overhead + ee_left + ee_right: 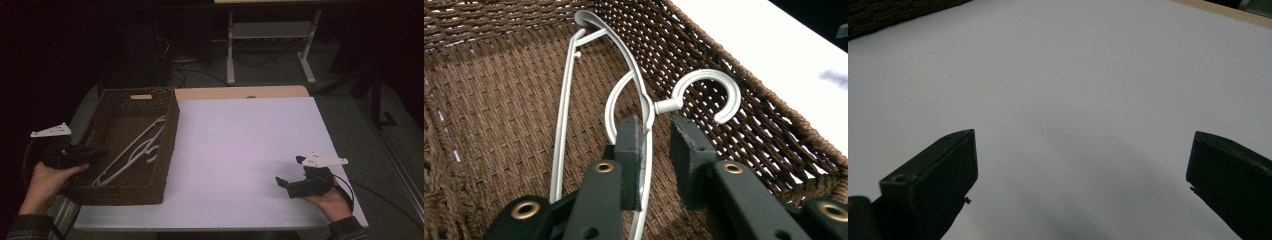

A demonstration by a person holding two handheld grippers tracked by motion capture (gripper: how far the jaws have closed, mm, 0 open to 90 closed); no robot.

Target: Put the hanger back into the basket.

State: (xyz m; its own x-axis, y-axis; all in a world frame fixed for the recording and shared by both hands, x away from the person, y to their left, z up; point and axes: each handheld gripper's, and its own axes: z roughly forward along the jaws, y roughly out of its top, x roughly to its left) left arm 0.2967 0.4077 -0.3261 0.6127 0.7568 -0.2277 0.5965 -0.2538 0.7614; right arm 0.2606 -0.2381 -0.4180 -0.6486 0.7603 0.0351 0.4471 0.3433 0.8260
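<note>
- Left gripper view: my left gripper (656, 145) reaches into the brown woven basket (499, 100); its jaws stand a little apart around the neck of the white hanger (644, 100). One pad lies against the hanger, the other stands clear, so I count no grip.
- High view: hanger (135, 150) lies flat on the basket floor, at the table's left end.
- Right gripper view: my right gripper (1083, 170) has its jaws wide apart, nothing between them, over the white table top (1073, 75).
</note>
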